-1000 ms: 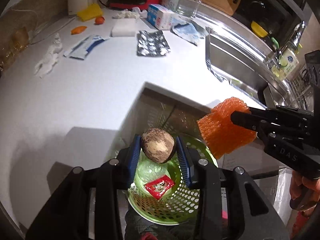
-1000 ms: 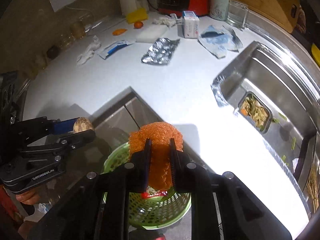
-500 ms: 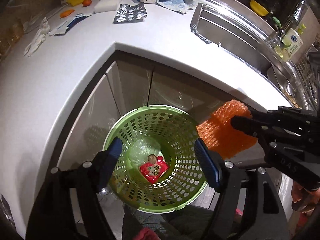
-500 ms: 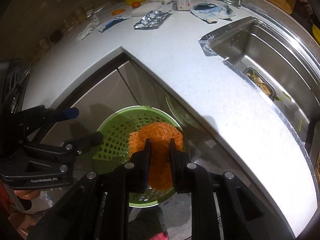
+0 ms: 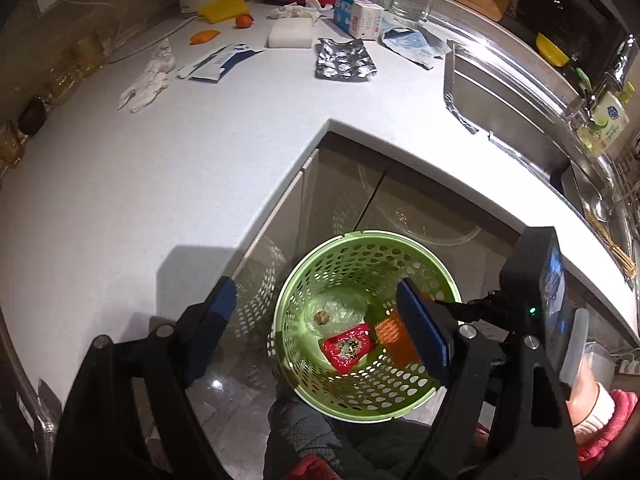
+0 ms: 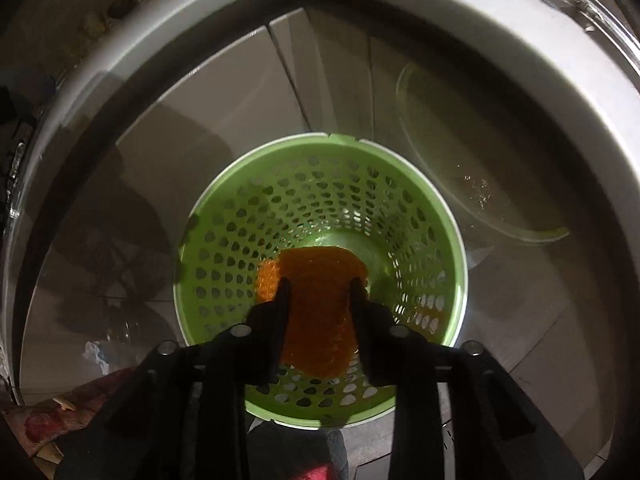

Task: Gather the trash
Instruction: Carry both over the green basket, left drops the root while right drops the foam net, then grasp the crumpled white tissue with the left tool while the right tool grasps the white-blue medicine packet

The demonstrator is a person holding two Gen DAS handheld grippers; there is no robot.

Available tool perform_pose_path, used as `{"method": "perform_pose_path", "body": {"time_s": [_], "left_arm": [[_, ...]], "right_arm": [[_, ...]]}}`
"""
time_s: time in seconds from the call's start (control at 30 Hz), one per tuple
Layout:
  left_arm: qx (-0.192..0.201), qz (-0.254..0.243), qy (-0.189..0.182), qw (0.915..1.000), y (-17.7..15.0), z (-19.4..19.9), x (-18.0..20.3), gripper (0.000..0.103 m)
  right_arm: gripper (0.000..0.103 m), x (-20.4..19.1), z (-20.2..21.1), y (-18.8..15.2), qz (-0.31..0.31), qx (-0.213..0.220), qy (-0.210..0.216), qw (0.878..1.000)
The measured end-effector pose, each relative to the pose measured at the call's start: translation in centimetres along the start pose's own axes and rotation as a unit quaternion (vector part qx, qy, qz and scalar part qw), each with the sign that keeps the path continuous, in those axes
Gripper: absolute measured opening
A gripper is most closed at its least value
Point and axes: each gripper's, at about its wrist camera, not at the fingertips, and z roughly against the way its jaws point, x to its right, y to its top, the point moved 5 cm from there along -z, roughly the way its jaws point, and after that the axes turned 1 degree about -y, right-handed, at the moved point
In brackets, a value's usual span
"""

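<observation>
Fingers of the right gripper (image 6: 318,286) are spreading narrowly around orange netting (image 6: 316,312) inside the green basket (image 6: 320,148), while the left gripper (image 5: 316,312) is gaping wide, gripping nothing.

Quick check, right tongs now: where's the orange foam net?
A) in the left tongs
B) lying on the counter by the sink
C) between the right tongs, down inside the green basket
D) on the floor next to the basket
C: the right wrist view shows the orange foam net between the fingers of the right tongs, lowered within the rim of the green basket; the left tongs are open and empty.
</observation>
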Motion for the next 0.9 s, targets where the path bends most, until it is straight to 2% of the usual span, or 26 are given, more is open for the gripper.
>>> {"method": "perform_pose_path", "body": {"time_s": [0.07, 0.17, 0.3, 0.57, 0.7, 0.9], "left_arm": [[0.002, 0.006, 0.004, 1.0, 0.2, 0.3, -0.9, 0.079], [0.007, 0.011, 0.01, 0.9999, 0.8, 0.5, -2.2, 0.081], [0.019, 0.019, 0.013, 0.9996, 2.2, 1.1, -3.7, 0.083], [0.057, 0.039, 0.029, 0.9972, 6.1, 2.4, -8.9, 0.087], [0.069, 0.046, 0.039, 0.9958, 8.5, 2.5, -11.9, 0.087], [0.084, 0.045, 0.039, 0.9946, 12.0, 2.0, -15.5, 0.09]], "right_arm": [[0.063, -0.3, -0.3, 0.1, -0.002, 0.002, -0.007, 1.0], [0.072, -0.7, 0.5, 1.0, -0.002, 0.012, -0.01, 1.0], [0.077, -1.2, 3.1, 3.0, 0.001, 0.043, -0.019, 0.999], [0.09, -4.3, 9.7, 9.7, 0.023, 0.13, -0.041, 0.99], [0.095, -5.7, 11.1, 13.4, 0.027, 0.158, -0.052, 0.986], [0.1, -7.0, 11.3, 18.3, 0.008, 0.177, -0.059, 0.982]]}}
